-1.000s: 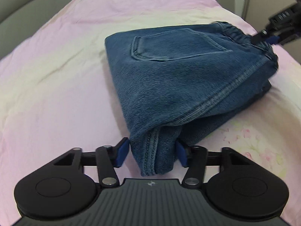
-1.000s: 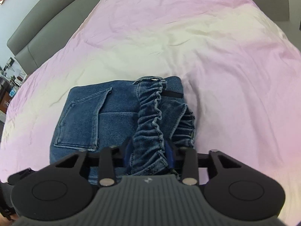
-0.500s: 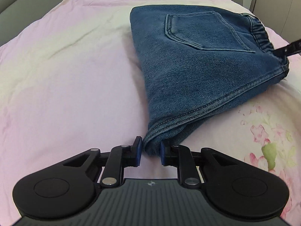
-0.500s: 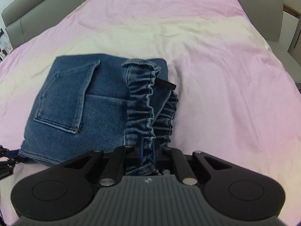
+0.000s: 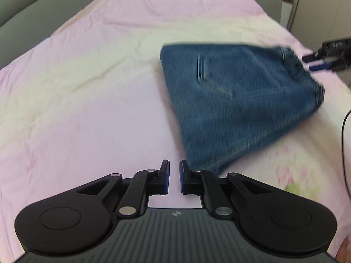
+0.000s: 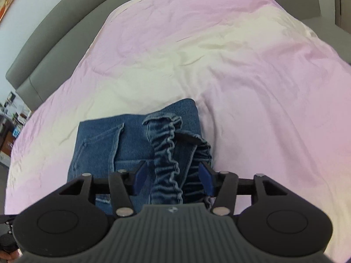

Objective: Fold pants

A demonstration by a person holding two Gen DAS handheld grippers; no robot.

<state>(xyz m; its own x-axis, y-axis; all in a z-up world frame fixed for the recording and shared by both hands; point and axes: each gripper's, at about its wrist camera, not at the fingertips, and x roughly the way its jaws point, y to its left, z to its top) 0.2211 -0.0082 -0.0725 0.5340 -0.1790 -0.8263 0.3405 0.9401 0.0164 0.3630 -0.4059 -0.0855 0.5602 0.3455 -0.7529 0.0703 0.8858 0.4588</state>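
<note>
The folded blue jeans [image 5: 237,100] lie flat on the bed, back pocket up, ahead and to the right of my left gripper [image 5: 174,171]. That gripper is shut with nothing in it, lifted clear beside the jeans' near corner. In the right wrist view the jeans [image 6: 105,144] lie just ahead, and their gathered elastic waistband [image 6: 166,149] runs between the jaws of my right gripper [image 6: 173,175]. Its jaws are opening and the blue pads [image 6: 140,175] stand off the cloth. The right gripper [image 5: 310,62] also shows at the waistband's far end.
A pink and cream bedsheet [image 5: 87,87] covers the bed, with a floral patch [image 5: 291,175] near the jeans. A grey padded bed frame [image 6: 54,43] curves round the far side. A thin black cable [image 5: 343,131] hangs at the right edge.
My left gripper let go of the jeans' folded corner, shut empty and rose away from it. My right gripper, clamped on the waistband half a second ago, has opened off it.
</note>
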